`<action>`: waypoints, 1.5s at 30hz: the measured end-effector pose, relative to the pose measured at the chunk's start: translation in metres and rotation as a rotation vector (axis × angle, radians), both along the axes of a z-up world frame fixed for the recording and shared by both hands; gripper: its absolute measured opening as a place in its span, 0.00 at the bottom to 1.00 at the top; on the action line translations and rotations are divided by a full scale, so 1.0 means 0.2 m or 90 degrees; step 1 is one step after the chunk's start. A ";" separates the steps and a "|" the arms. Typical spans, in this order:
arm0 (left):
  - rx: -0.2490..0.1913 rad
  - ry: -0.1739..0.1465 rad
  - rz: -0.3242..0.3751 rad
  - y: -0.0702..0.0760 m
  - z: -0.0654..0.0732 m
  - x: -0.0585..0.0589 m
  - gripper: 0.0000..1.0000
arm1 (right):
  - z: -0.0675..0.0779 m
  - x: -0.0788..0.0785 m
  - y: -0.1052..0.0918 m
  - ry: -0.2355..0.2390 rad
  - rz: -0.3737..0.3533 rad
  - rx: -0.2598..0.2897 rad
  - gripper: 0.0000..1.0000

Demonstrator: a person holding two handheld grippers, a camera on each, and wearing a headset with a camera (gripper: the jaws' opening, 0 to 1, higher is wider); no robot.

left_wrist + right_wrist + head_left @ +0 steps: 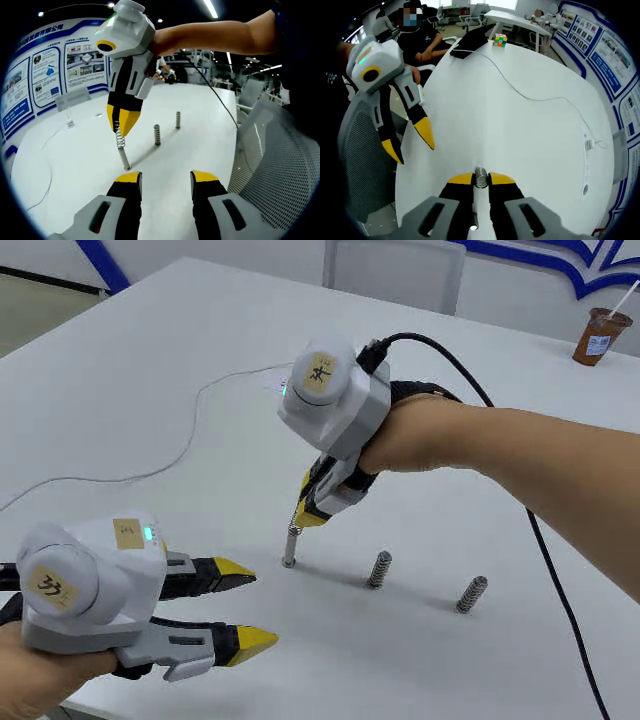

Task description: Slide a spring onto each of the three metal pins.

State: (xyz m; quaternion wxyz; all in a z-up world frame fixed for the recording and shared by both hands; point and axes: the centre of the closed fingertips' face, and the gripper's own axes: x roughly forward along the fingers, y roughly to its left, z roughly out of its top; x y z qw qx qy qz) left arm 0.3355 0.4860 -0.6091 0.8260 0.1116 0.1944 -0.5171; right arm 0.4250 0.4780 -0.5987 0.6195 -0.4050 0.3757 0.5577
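Now, right gripper (305, 516) clamping spring (120, 138) atop pin (290, 549), left gripper (259, 607) fingers apart, 2 sprung pins (378, 569) beside.

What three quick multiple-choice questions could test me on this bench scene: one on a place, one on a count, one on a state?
1. Where is the spring that the right gripper holds?
A. flat on the table
B. over the top of a bare pin
C. in a tray

2. How many other springs stand upright on the table?
A. one
B. two
C. four

3. How is the left gripper?
A. open and empty
B. shut on a spring
C. shut on a cable

Answers: B, the spring hangs from the yellow tips down to the pin's top. B, two stand to the pin's right in the head view. A, a clear gap shows between its tips.
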 end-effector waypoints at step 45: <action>0.003 0.010 0.015 0.05 -0.03 0.02 0.38 | -0.30 0.01 0.03 0.037 -0.020 -0.075 0.12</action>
